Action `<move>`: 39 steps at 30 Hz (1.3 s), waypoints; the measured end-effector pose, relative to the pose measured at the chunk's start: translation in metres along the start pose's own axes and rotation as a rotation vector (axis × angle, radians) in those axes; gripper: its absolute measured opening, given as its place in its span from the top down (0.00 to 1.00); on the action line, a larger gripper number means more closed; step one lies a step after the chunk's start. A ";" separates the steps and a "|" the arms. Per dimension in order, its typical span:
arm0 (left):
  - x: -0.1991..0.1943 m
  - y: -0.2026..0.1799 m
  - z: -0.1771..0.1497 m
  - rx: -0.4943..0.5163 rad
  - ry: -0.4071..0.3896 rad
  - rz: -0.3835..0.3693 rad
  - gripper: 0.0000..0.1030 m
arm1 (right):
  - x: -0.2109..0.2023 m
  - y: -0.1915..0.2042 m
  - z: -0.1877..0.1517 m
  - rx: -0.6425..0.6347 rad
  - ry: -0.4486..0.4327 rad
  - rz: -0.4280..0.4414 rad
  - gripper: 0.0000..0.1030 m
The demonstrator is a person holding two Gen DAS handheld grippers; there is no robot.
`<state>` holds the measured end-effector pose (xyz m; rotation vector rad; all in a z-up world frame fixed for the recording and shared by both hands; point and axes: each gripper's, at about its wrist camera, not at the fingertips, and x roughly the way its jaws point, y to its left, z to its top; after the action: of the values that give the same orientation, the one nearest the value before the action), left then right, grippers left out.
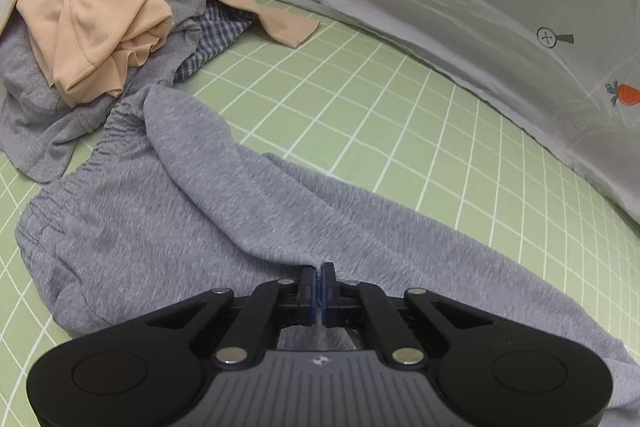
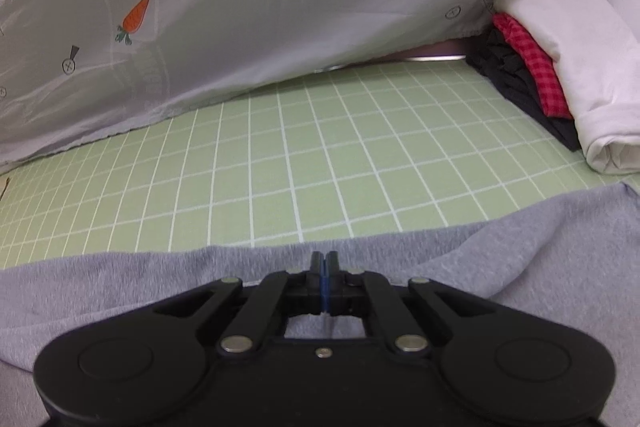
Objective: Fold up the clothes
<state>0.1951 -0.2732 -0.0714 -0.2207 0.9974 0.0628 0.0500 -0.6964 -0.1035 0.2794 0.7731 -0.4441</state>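
The left gripper [image 1: 319, 269] pinches a fold of the heathered grey sweatpants [image 1: 160, 219] spread on the green grid-lined worktop [image 1: 360, 99]; the right gripper [image 2: 324, 259] likewise clamps their grey edge. One pile of unfolded clothes [image 1: 92, 39] and one stack of three folded garments [image 2: 560, 67] sit apart.

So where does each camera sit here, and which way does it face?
Left wrist: on the left gripper, looking along its shut fingers over grey pants to a clothes pile.
Right wrist: on the right gripper, fingers shut on the pants, facing a folded stack.
Shared: pants, green grid mat, carrot-print sheet.
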 end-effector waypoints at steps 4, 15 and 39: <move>-0.002 -0.015 0.019 0.048 -0.034 -0.013 0.99 | 0.001 -0.001 0.026 -0.011 -0.073 -0.017 1.00; 0.009 -0.019 0.020 0.103 0.026 0.028 0.71 | 0.010 0.002 0.030 -0.029 -0.038 -0.008 0.79; 0.044 -0.048 0.004 0.354 0.096 0.014 0.60 | 0.006 -0.011 -0.031 0.009 0.155 -0.064 0.56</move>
<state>0.2299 -0.3216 -0.0985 0.1083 1.0879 -0.1124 0.0299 -0.6953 -0.1300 0.3010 0.9337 -0.4906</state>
